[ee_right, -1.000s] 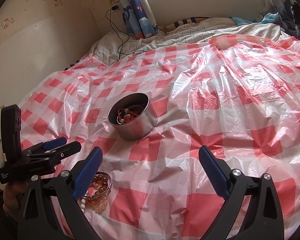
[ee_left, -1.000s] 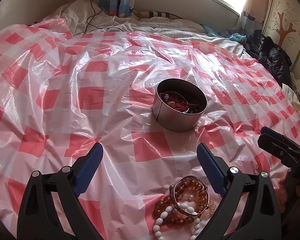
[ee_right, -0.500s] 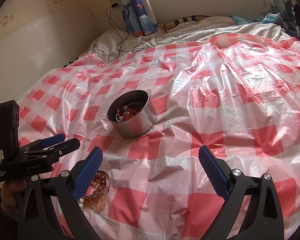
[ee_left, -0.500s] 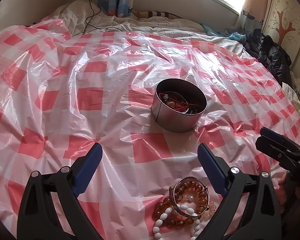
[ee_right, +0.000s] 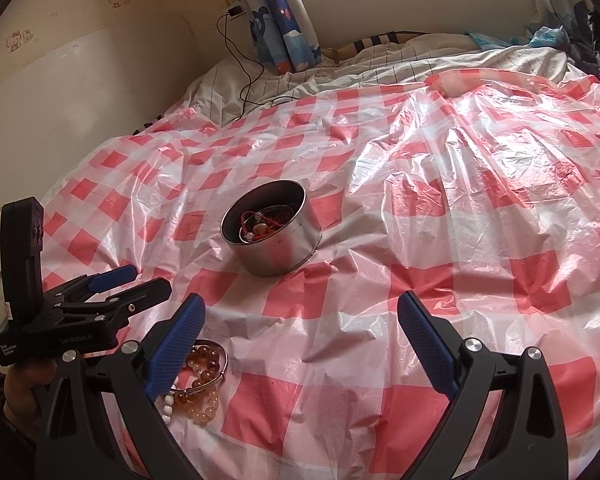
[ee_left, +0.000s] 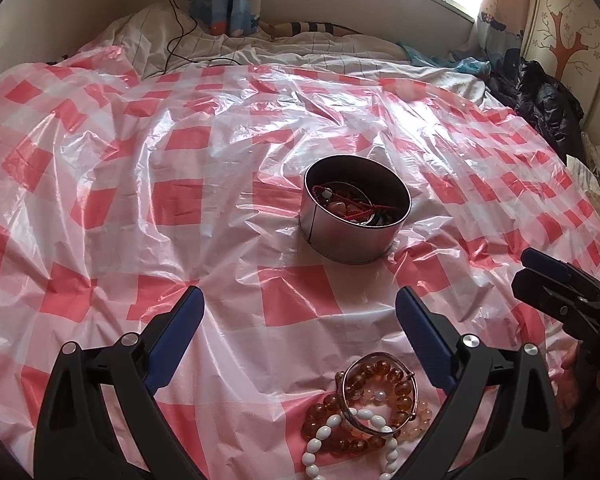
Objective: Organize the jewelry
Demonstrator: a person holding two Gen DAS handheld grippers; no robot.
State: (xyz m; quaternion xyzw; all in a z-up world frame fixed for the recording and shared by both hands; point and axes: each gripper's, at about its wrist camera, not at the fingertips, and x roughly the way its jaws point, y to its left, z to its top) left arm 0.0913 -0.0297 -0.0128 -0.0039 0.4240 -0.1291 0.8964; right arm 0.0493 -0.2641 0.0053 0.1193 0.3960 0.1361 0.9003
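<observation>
Left wrist view: left gripper (ee_left: 300,312) spread wide, empty, low in the frame above the checked plastic sheet (ee_left: 100,208). Pile of bracelets (ee_left: 374,400) at lower centre-right, amber beads, white beads and a metal bangle tangled together, lying just beside the right-hand finger and not between the tips. Metal tin (ee_left: 354,210) at centre, upright, already holding red cord and beads; probably the collecting place, hence set well within reach of both tools. Right gripper (ee_left: 540,276) entering at the right edge, seen edge-on.

Right wrist view: right gripper (ee_right: 300,316) likewise spread and empty, aimed at bare sheet right of the pile. Same bracelets (ee_right: 200,380) at lower left, partly hidden behind the left-hand finger. Tin (ee_right: 272,228) left of centre, contents visible from a steeper angle. Shown only here: the left gripper (ee_right: 140,280) from the side, hovering above the sheet near the pile, a hand (ee_right: 24,384) under it. Shown only in the other view: the whole pile, unobstructed.
</observation>
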